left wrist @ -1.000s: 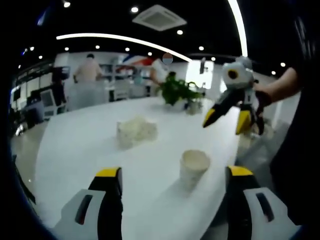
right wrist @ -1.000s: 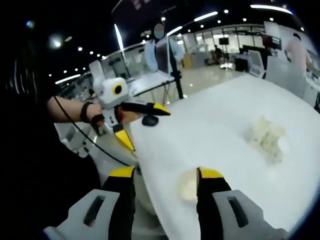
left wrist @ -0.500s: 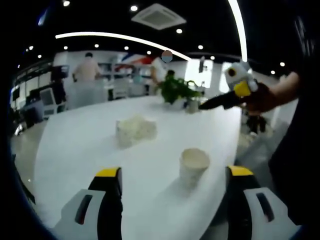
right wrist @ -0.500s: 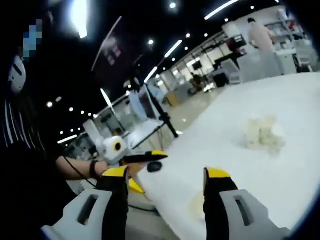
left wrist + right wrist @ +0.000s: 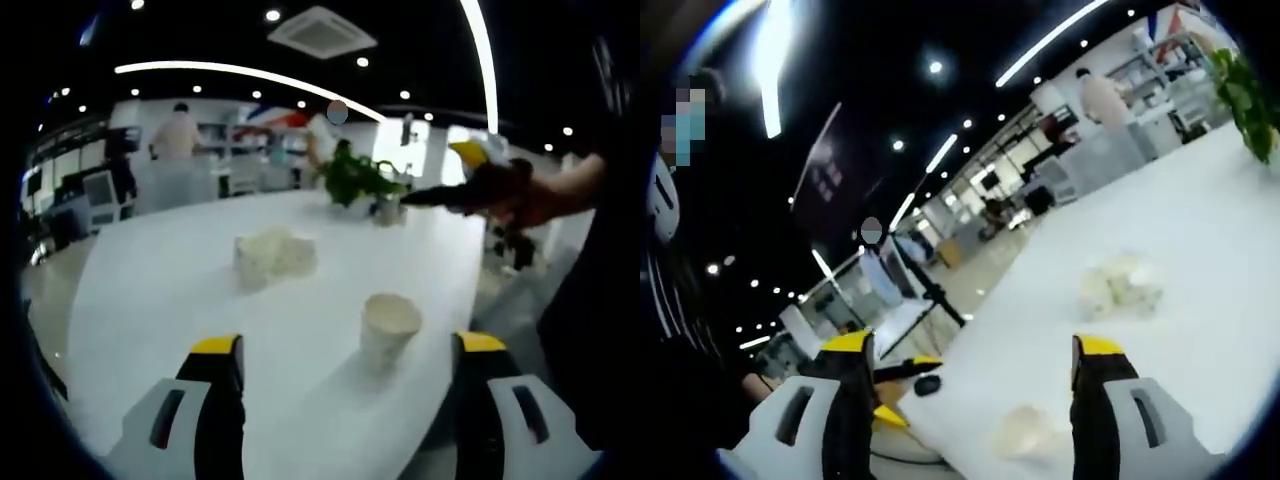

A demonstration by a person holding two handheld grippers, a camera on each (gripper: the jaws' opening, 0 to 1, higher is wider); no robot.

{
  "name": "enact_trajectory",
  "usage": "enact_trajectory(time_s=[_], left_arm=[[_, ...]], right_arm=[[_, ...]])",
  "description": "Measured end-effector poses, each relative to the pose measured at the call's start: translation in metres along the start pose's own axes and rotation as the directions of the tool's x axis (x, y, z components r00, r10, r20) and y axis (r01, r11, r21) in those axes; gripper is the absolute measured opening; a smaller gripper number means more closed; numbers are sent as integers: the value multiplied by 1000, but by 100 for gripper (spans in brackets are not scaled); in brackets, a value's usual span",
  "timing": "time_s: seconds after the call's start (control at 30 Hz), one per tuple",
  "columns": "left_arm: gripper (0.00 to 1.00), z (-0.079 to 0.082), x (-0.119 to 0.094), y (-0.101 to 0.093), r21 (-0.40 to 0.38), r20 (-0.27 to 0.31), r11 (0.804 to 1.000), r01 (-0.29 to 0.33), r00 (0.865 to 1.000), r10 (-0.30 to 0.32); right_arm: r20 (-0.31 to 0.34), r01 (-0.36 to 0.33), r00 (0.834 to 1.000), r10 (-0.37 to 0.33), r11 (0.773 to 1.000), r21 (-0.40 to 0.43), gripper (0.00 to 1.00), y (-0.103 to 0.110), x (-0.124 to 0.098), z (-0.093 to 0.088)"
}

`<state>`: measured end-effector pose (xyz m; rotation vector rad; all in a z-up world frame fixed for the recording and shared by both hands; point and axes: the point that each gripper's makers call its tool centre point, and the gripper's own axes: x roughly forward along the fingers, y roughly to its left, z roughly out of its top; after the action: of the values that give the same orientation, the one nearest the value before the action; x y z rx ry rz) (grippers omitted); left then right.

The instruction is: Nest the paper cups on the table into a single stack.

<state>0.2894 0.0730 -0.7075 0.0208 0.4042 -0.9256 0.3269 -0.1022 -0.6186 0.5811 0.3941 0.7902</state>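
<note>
Left gripper point(image 5: 340, 350): jaws spread wide, holding nothing, low over the near edge of the white table point(image 5: 150, 290), level and pointed across it. Same pose as a second ago, view barely shifted.

Single paper cup point(image 5: 389, 331) upright between the two yellow-tipped fingers point(image 5: 218, 352) but ahead of them, not touched. Off-white, rim open to the top, slightly blurred. Unmoved against the earlier frames.

Further out on the table: pale lumpy cluster point(image 5: 274, 257), looks like more cups bunched together, too soft to count. Well apart from the single cup. Also unmoved.

Right gripper point(image 5: 450, 190) seen at upper right of the left gripper view, held in a hand point(image 5: 525, 192), above the far table edge near the potted plant point(image 5: 352, 178). Jaws there edge-on, gap unreadable. A second ago hung lower with yellow tips pointing down; now raised and turned near horizontal.

Right gripper view: own jaws point(image 5: 975, 385) parted, nothing between them. Camera rolled and tipped up hard versus a second ago. Cup point(image 5: 1026, 432) low between the fingers, blurred. Cluster point(image 5: 1120, 287) beyond, mid table. Left gripper's yellow tips point(image 5: 902, 372) at lower left by the table edge.

Background: person point(image 5: 177, 135) standing far off, back turned.
</note>
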Motion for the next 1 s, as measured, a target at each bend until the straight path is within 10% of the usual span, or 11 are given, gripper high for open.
enact_trajectory(time_s=[0.43,1.0], left_arm=[[84,-6,-3,0,-4,-12,1000,-4,1000,4],[84,-2,5,3,13,-32,1000,-4,999,5]], right_arm=[[28,130,991,-130,991,-16,100,-38,-24,16],[-117,263,942,-314,910,-321,100,-72,-47,-12]])
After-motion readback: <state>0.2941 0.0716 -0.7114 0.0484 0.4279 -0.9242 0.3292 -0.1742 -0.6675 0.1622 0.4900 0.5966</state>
